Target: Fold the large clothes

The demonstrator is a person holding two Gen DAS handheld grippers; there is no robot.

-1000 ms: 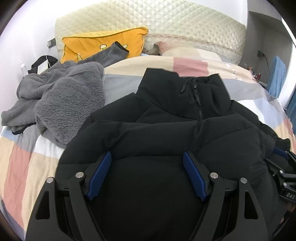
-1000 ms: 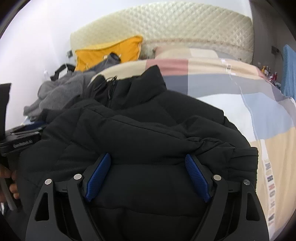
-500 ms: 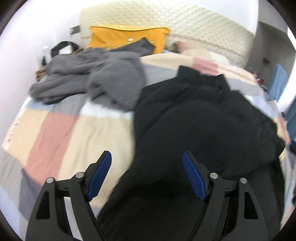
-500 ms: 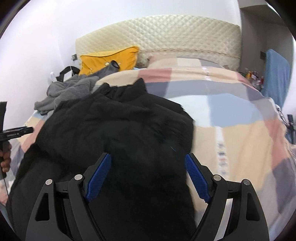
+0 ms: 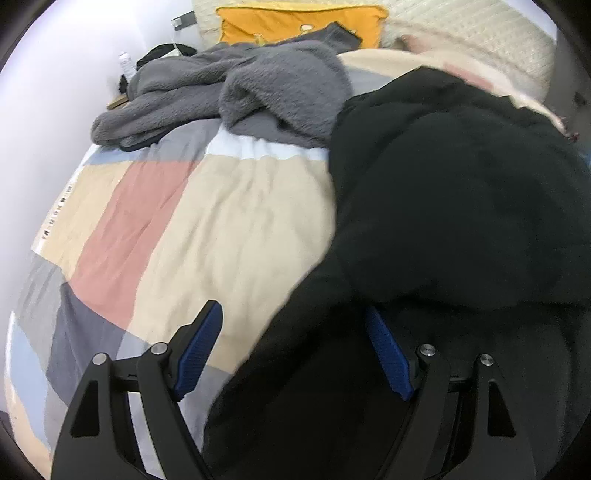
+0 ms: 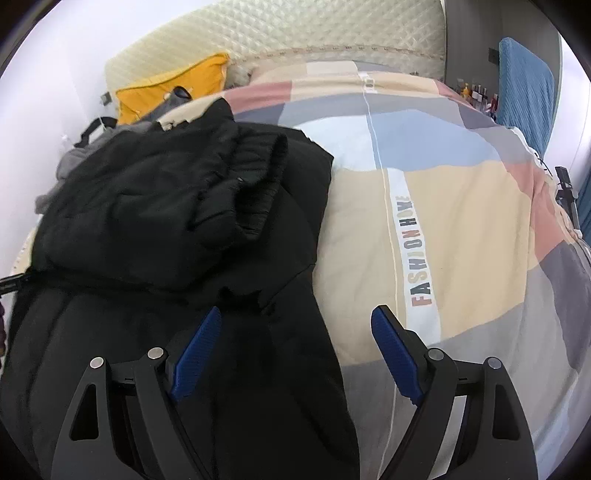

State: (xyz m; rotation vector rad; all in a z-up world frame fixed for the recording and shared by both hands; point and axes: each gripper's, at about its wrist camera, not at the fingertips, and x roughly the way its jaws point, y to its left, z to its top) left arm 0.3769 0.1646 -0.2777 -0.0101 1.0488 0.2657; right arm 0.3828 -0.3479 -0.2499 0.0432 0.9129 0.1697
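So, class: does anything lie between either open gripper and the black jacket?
Nothing visible does. The black jacket lies directly under the left gripper and the right gripper; the grey fleece sits further up the bed.

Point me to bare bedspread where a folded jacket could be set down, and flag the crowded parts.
Two free patches: the pink and beige quilt left of the black jacket, below the grey fleece; and the wide stretch around the lettered strip right of the jacket. Crowded: the headboard end, with fleece and yellow pillow.
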